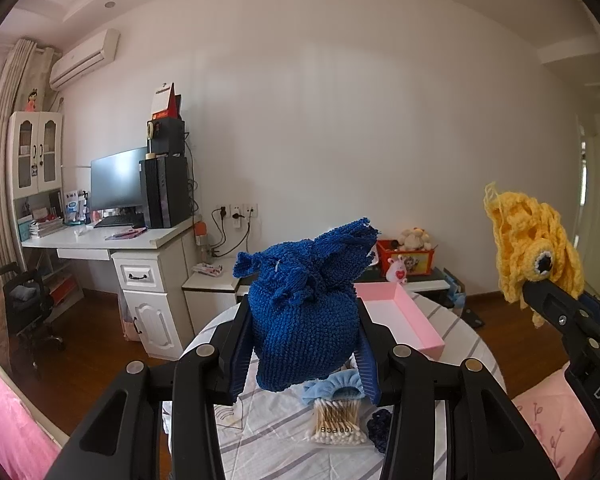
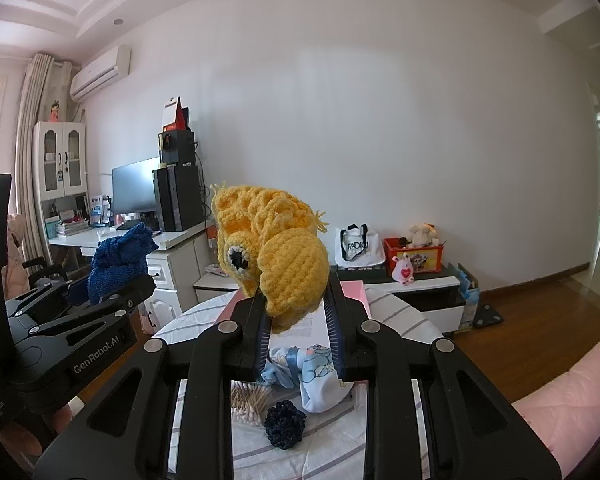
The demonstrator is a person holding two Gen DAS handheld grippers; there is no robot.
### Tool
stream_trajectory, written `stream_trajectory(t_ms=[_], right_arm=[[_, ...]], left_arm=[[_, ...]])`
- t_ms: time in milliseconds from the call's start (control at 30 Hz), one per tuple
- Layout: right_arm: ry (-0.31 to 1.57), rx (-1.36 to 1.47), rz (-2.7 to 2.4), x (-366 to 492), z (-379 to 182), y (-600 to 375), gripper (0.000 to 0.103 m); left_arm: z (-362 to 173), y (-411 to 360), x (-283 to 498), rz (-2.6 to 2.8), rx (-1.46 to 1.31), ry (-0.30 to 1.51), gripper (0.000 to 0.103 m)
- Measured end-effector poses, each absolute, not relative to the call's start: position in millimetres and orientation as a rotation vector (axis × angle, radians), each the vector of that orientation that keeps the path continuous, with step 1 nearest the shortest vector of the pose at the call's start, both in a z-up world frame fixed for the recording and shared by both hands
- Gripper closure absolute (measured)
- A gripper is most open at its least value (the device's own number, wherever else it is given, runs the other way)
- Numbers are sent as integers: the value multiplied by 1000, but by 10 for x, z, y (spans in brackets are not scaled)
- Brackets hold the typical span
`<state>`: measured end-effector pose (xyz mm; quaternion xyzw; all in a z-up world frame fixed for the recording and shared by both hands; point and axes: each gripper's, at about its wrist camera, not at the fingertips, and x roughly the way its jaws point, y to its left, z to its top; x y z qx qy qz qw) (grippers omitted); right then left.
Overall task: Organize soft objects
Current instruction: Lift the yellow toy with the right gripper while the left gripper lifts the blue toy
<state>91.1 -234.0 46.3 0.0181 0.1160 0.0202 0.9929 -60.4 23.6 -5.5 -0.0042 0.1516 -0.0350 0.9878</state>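
A dark blue knitted pouch [image 1: 304,320] is clamped between the fingers of my left gripper [image 1: 304,316], held up above the round table [image 1: 268,420]. In the right wrist view the same pouch [image 2: 116,260] and left gripper [image 2: 140,284] show at the left. My right gripper [image 2: 296,304] is shut on a yellow crochet toy with a black-and-white eye [image 2: 284,256], also raised. From the left wrist view, that toy [image 1: 532,240] hangs on the right gripper [image 1: 540,284] at the right. An open pink box [image 1: 404,312] sits on the table's far side.
On the striped tablecloth lie a pack of cotton swabs [image 1: 338,420], a light blue scrunchie [image 1: 336,384], a navy scrunchie [image 2: 284,424] and a pale blue printed cloth [image 2: 320,372]. A white desk [image 1: 100,240] stands at the left, a low cabinet [image 2: 420,284] behind, and pink bedding [image 2: 560,400] at the right.
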Motion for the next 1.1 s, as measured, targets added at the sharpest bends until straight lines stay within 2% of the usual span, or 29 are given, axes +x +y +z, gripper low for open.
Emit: stream_trajectory(t_ms=[600,1100], right_arm=[[279,37,24,1106,413,-2351,80],[390,17,-41,1749,152,-2361,80]], left_arm=[[-19,157,-352,-90,4,340,61],[-102,33,487,-117,32,449,61]])
